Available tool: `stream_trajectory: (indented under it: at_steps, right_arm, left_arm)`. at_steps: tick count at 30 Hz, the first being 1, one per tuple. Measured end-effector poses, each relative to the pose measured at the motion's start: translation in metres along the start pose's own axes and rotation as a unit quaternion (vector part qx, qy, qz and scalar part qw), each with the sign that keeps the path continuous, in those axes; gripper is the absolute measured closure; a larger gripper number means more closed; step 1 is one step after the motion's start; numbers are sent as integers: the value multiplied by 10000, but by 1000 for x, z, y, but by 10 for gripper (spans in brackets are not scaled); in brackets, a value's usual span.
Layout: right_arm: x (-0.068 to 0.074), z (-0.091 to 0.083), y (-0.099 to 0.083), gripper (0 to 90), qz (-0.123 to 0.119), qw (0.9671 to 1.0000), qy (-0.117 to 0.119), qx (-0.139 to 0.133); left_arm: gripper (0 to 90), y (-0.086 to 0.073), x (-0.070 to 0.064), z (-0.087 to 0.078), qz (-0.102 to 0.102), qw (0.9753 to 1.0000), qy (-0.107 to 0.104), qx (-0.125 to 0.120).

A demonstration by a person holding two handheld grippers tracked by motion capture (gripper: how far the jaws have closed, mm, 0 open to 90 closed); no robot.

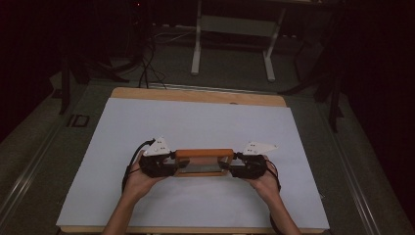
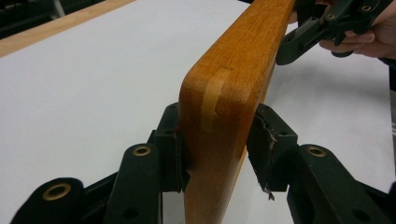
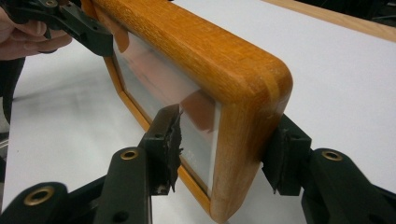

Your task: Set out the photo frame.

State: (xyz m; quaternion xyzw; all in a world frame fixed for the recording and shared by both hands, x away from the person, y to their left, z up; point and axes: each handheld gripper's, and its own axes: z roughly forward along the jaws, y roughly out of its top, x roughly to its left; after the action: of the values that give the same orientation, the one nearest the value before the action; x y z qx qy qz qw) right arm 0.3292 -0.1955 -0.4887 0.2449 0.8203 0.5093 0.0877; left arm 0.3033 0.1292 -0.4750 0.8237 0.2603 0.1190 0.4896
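An orange wooden picture frame (image 1: 203, 154) with a glass pane stands on its long edge over the white sheet, gripped at both ends. My left gripper (image 1: 175, 164) is shut on its left end; in the left gripper view the jaws (image 2: 217, 140) clamp the rounded corner of the frame (image 2: 224, 93). My right gripper (image 1: 234, 164) is shut on the right end. In the right gripper view one pad (image 3: 170, 137) sits against the glass side and the other pad (image 3: 280, 158) against the back of the frame (image 3: 243, 84).
The white sheet (image 1: 195, 122) covers a wooden table (image 1: 195, 95). Beyond it lie dark floor, cables (image 1: 147, 68) and a white desk stand (image 1: 195, 49). The other gripper (image 2: 327, 23) (image 3: 70, 23) and its hand appear at each frame end.
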Motion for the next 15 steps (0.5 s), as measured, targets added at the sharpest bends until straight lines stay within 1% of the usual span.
stream_trajectory:
  at_steps: [6, 10, 15]
  right_arm:
    - [0, 5, 1, 511, 133, 9999, 30, 50]
    - [-1, 7, 1, 511, 227, 9997, 61, 78]
    - [0, 11, 1, 512, 268, 9995, 54, 144]
  left_arm:
    - [597, -3, 5, -1, -137, 9999, -60, 1]
    - [597, -5, 8, -1, -191, 9998, -103, 5]
    - [595, -9, 12, 0, -320, 9993, -184, -13]
